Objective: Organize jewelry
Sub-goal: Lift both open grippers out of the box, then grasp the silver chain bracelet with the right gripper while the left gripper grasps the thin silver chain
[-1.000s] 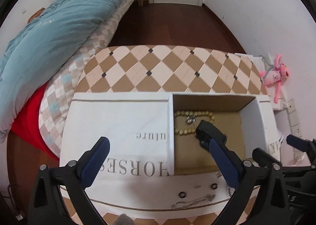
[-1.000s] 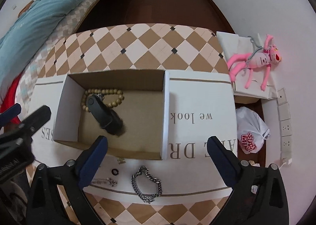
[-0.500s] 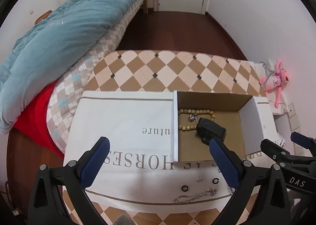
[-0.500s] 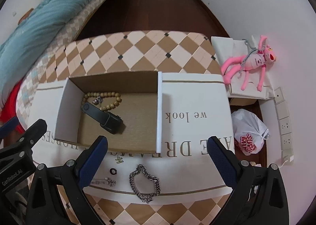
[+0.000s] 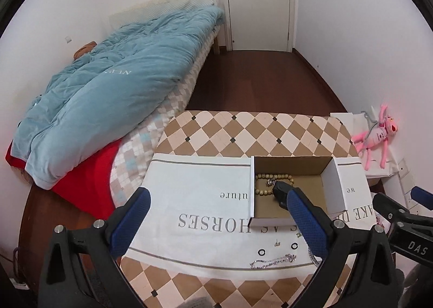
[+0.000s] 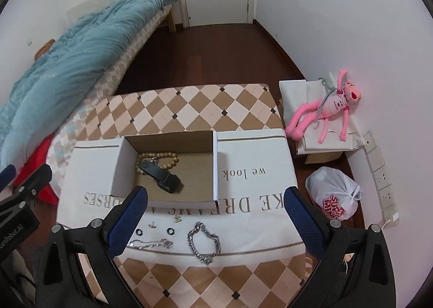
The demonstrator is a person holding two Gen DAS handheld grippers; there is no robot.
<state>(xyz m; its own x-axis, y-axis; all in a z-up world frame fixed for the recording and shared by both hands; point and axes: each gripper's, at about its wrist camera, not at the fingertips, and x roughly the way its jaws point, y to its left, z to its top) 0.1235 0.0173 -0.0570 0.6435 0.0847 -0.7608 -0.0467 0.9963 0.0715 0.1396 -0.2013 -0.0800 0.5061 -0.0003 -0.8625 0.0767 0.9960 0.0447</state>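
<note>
Jewelry: cardboard box holding bead bracelet, black strap item; chain bracelet, necklace, rings lying on cloth outside box. Both grippers hovering, fingers wide, holding nothing.

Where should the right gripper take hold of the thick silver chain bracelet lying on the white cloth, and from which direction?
Probably from straight above, closing the right gripper across one side strand of the thick chain bracelet. It lies flat as an open loop on the white cloth, so no edge stands up for a sideways grip.
</note>
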